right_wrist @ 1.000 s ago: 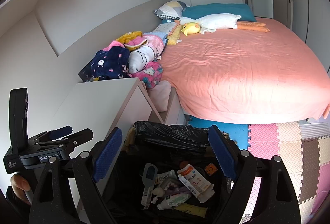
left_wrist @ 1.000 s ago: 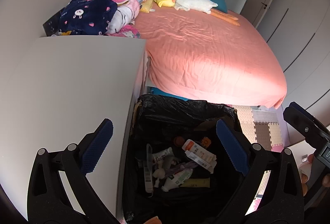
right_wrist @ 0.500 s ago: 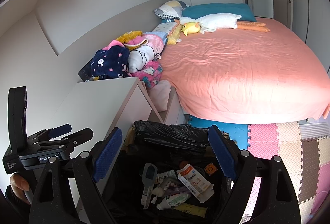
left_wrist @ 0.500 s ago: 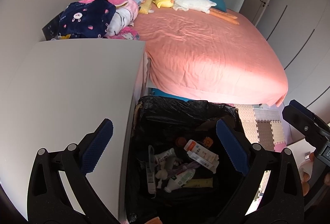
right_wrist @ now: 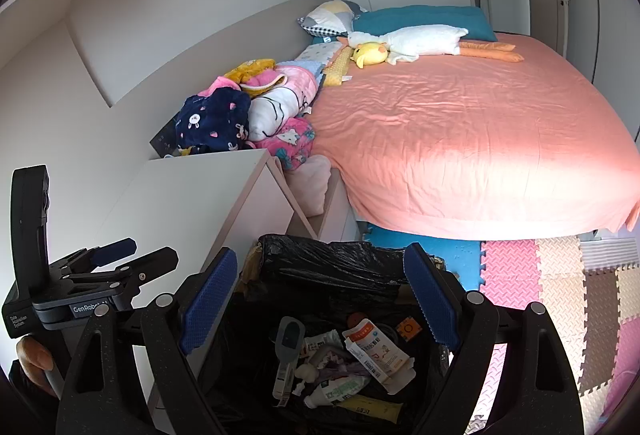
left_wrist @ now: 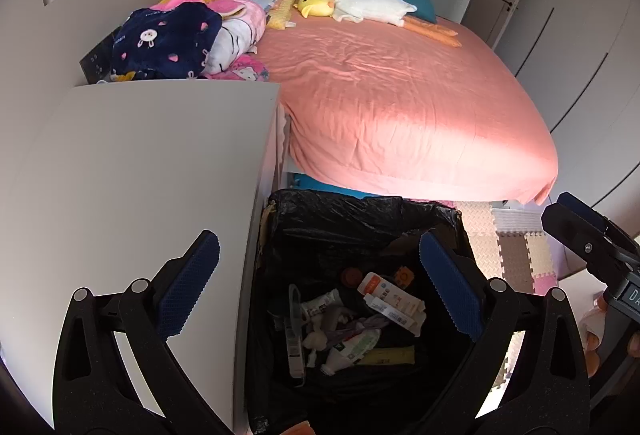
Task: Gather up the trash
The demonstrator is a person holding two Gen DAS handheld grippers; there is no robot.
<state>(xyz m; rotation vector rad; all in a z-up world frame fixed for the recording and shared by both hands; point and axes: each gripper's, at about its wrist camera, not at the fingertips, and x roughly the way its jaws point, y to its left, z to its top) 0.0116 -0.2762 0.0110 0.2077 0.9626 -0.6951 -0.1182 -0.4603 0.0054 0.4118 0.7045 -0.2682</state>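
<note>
A bin with a black liner [left_wrist: 340, 211] [right_wrist: 332, 259] stands on the floor beside a white cabinet. Several pieces of trash [left_wrist: 352, 319] [right_wrist: 352, 359] lie at its bottom: tubes, packets, a small bottle and a yellow tube. My left gripper [left_wrist: 320, 267] hangs open over the bin's left side, with nothing between its blue pads. My right gripper [right_wrist: 320, 287] is open above the bin too, and is empty. In the right wrist view the left gripper [right_wrist: 136, 257] shows at the left, over the cabinet. The right gripper's tip [left_wrist: 580, 231] shows at the right edge of the left wrist view.
The white cabinet top [left_wrist: 140, 175] [right_wrist: 192, 203] lies left of the bin. Behind it is a bed with a pink sheet [left_wrist: 400, 95], a pile of folded clothes [left_wrist: 180, 39] and a plush duck [right_wrist: 420, 41]. Foam mats [right_wrist: 560, 275] cover the floor at the right.
</note>
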